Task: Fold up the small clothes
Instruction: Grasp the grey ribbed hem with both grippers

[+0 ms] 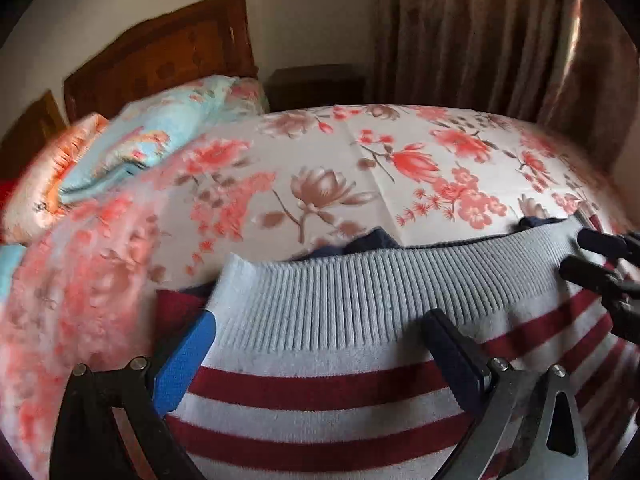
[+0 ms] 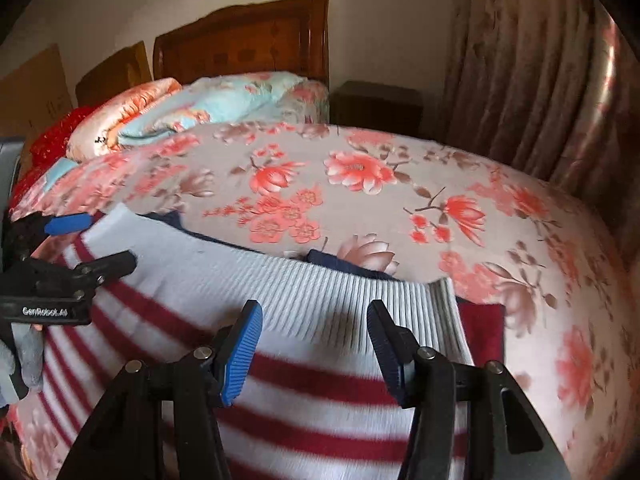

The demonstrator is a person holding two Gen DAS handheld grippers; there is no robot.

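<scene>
A white sweater with dark red stripes point(image 1: 328, 392) point(image 2: 320, 396) lies on the floral bedsheet point(image 1: 320, 168) point(image 2: 360, 200). Its grey ribbed hem point(image 1: 360, 292) point(image 2: 340, 300) faces away from me. Navy fabric point(image 1: 372, 240) point(image 2: 344, 264) and a dark red piece point(image 2: 480, 320) peek out from under the hem. My left gripper point(image 1: 320, 332) is open wide over the hem's left end, the blue finger point(image 1: 184, 360) beside the sweater's edge. My right gripper point(image 2: 314, 320) is open above the hem's right end; it also shows in the left wrist view point(image 1: 588, 252). Neither clamps the cloth.
Folded quilts and pillows point(image 1: 132, 140) point(image 2: 192, 108) are piled at the head of the bed, against a wooden headboard point(image 2: 248, 40). A dark nightstand point(image 2: 376, 104) and brown curtains point(image 2: 520, 80) stand on the far side. A gloved hand point(image 2: 24, 356) holds the left gripper point(image 2: 92, 240).
</scene>
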